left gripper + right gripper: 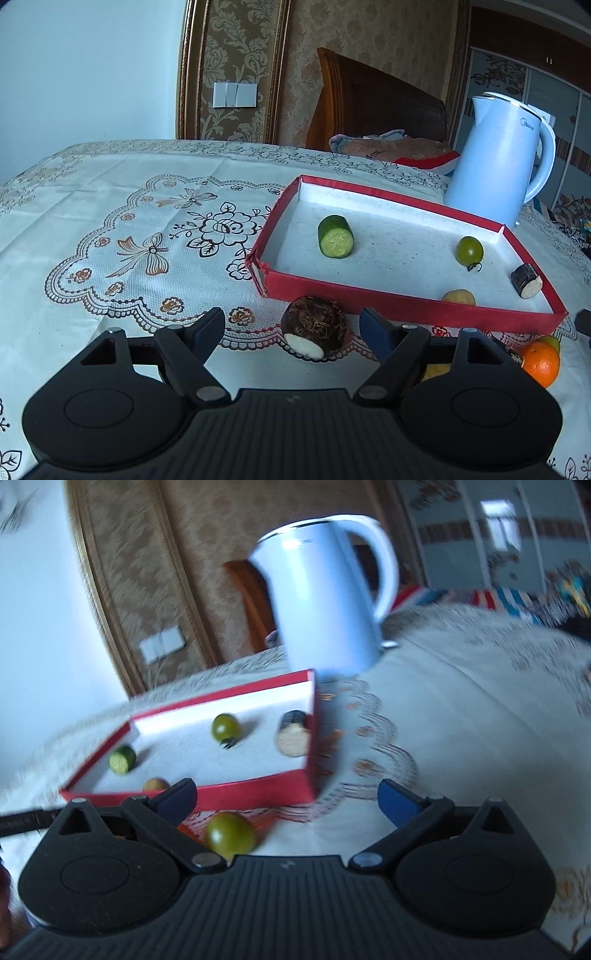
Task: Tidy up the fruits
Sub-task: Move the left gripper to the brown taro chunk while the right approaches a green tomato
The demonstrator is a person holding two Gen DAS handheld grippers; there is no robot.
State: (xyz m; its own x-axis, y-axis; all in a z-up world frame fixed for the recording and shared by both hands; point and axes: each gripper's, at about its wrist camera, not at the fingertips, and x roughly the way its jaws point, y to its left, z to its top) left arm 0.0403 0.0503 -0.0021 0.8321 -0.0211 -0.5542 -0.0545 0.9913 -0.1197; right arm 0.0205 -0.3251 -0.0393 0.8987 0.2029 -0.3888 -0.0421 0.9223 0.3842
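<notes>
Fingers [218, 325] of both grippers stood open, empty; the taro chunk [314, 328] (round-sided) might roll when pinched, I judged.

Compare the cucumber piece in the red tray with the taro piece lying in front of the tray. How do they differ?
The cucumber piece has smooth green skin; the taro piece is brown, rough and hairy.
The cucumber piece's cut face is pale green, the taro piece's white.
The cucumber piece lies inside the red tray; the taro piece lies outside on the tablecloth.
Both are cut stubs lying on their sides.
</notes>
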